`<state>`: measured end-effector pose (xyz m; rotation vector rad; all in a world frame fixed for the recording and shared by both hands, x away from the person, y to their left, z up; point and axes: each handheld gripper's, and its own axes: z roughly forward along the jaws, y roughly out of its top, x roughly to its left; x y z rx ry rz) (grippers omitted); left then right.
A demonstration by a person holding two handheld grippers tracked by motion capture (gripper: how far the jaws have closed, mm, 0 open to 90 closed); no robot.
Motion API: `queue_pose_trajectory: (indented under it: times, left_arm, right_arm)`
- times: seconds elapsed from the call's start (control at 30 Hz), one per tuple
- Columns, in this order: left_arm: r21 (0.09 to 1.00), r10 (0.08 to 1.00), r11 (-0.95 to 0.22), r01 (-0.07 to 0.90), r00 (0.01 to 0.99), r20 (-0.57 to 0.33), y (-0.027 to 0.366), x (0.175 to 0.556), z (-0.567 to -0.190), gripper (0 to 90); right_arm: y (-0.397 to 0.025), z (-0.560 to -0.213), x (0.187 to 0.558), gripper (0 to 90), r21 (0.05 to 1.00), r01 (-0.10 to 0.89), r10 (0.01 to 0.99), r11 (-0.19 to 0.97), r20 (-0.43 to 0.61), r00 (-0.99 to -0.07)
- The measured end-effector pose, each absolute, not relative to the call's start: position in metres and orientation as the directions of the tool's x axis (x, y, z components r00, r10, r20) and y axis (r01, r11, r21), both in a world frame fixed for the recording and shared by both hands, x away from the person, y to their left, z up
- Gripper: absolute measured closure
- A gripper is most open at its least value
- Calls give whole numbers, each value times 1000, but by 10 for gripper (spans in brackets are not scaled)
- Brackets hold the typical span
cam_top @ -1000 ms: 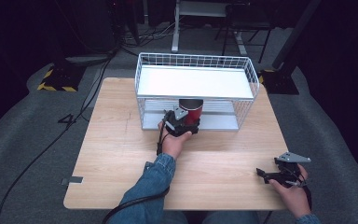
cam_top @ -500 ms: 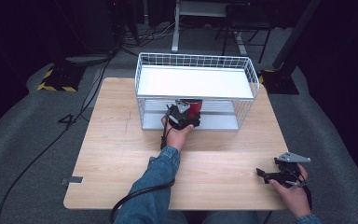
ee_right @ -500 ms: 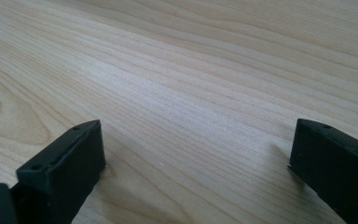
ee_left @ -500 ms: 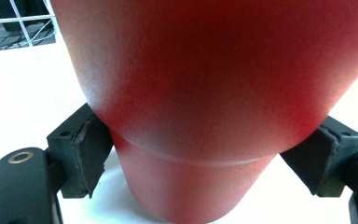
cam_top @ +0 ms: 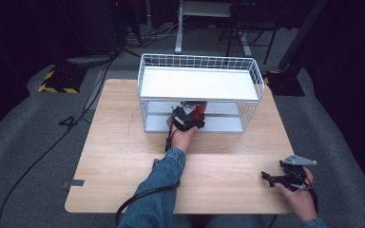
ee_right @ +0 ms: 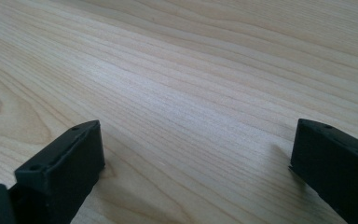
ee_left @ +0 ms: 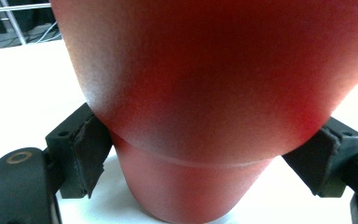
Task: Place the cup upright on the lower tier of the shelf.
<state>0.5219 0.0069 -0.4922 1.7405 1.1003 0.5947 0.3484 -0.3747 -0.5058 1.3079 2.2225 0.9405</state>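
A red cup (cam_top: 200, 110) stands under the white top shelf of a wire rack (cam_top: 259, 80), on its lower shelf. My left gripper (cam_top: 187, 117) reaches into the rack's front opening and is shut on the cup. In the left gripper view the red cup (ee_left: 205, 93) sits on a white surface, and both black pads (ee_left: 89, 154) press its sides just above a ridge near its base. My right gripper (cam_top: 266, 177) rests low over the wooden table (cam_top: 119, 156) at the front right, pointing left. Its jaws stand wide apart over bare wood in the right gripper view (ee_right: 198, 154).
The rack takes up the back middle of the table; its top shelf is a plain white board (cam_top: 197, 83). The left gripper's black cable (cam_top: 138, 199) trails off the front edge. Dark floor, cables and stands lie beyond the table.
My left gripper has pushed forward with the red cup, going from the rack's front edge to deeper under the top shelf. The right gripper has stayed put.
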Motion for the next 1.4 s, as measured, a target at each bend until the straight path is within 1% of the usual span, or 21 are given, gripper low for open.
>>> queue_pose_trajectory:
  times: [0.1,0.17,0.33,0.37,0.4,0.43,0.47,0.5,0.53,0.6,0.9,1.1,1.27,1.4]
  left_arm:
    - [903,878,-134,409,471,-83,8,520,-492,154]
    - [904,878,-151,399,474,-63,8,519,-492,152]
    - [906,865,-139,400,495,-86,14,515,-490,152]
    - [905,879,-138,401,471,-75,16,513,-489,153]
    - [915,904,-204,349,426,39,23,514,-486,153]
    - [911,882,-206,356,471,16,25,512,-485,154]
    - [905,860,-127,407,499,-104,21,508,-487,154]
    - [906,867,-140,399,492,-83,24,506,-485,154]
    - [904,860,-120,410,498,-112,25,504,-484,153]
    - [903,855,-102,417,501,-135,27,502,-482,154]
    - [894,848,-119,432,513,-134,46,482,-470,154]
    - [897,838,-142,419,533,-116,58,468,-462,154]
    - [903,832,-136,408,542,-120,68,453,-454,154]
    - [913,826,-143,382,554,-102,77,439,-444,153]
  right_arm:
    - [-375,-506,348,27,717,609,874,338,1,-486]
    - [-375,-506,348,27,717,609,874,338,1,-486]
    - [-375,-506,348,27,717,608,873,340,0,-488]
    - [-375,-506,348,27,717,608,873,340,0,-488]
    - [-375,-506,348,27,717,608,873,340,0,-489]
    - [-375,-506,348,27,717,608,873,340,1,-488]
    - [-375,-506,348,27,717,608,873,340,0,-488]
    - [-375,-506,348,27,717,608,873,340,0,-488]
    - [-375,-506,348,27,717,608,873,340,0,-488]
    - [-375,-506,348,27,717,608,873,340,0,-488]
    - [-375,-506,348,25,717,608,873,340,0,-488]
    - [-375,-506,348,25,717,609,873,340,0,-488]
    - [-374,-506,348,25,717,609,873,340,0,-488]
    - [-374,-506,348,24,716,609,873,341,0,-489]
